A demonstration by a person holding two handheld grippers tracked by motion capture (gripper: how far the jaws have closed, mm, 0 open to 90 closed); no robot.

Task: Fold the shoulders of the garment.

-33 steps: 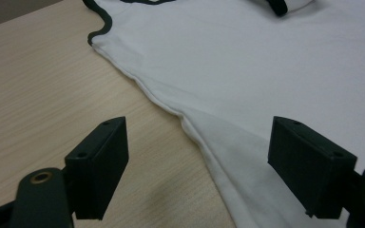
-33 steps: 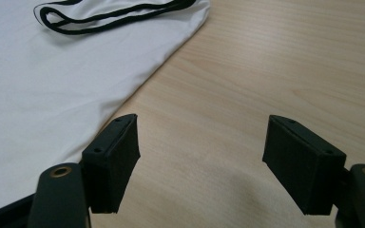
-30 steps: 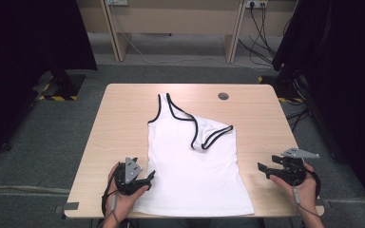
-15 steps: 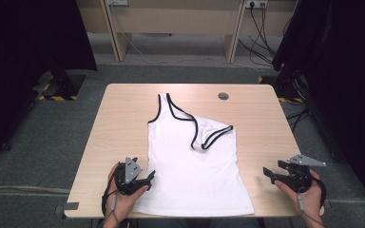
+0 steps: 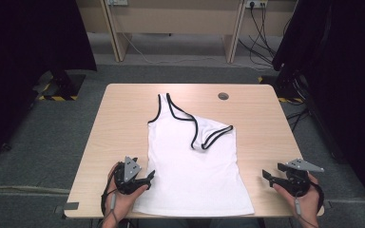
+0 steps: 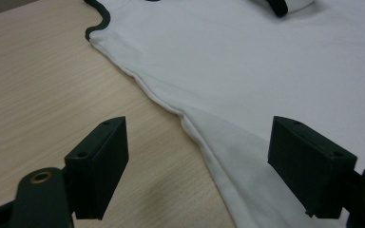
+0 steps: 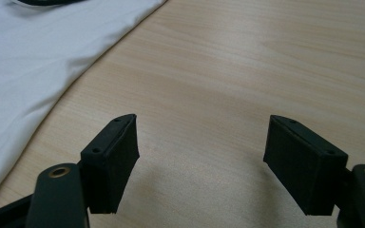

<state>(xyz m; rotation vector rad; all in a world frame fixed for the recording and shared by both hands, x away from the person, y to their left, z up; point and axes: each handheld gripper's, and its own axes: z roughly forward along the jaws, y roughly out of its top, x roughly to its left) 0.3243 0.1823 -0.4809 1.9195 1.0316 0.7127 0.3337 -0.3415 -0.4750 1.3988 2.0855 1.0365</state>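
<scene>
A white tank top (image 5: pixel 195 161) with black trim lies flat on the wooden table (image 5: pixel 261 118), one strap folded over its chest. My left gripper (image 5: pixel 148 177) rests open at the garment's lower left edge; its jaws straddle the side seam of the tank top (image 6: pixel 275 76), one over bare wood, one over cloth. My right gripper (image 5: pixel 268 175) stands open over bare wood near the front right corner, apart from the cloth. In the right gripper view the tank top (image 7: pixel 33 52) lies at the upper left, beyond the jaws.
A small round grommet (image 5: pixel 223 96) sits in the table's far side. The front edge of the table (image 5: pixel 275 213) runs just behind both hands. Grey carpet (image 5: pixel 43 137) surrounds the table, with desk legs and cables (image 5: pixel 256 28) at the back.
My right gripper has drawn back toward the front right corner and a little to the right. The left gripper and the tank top have stayed put.
</scene>
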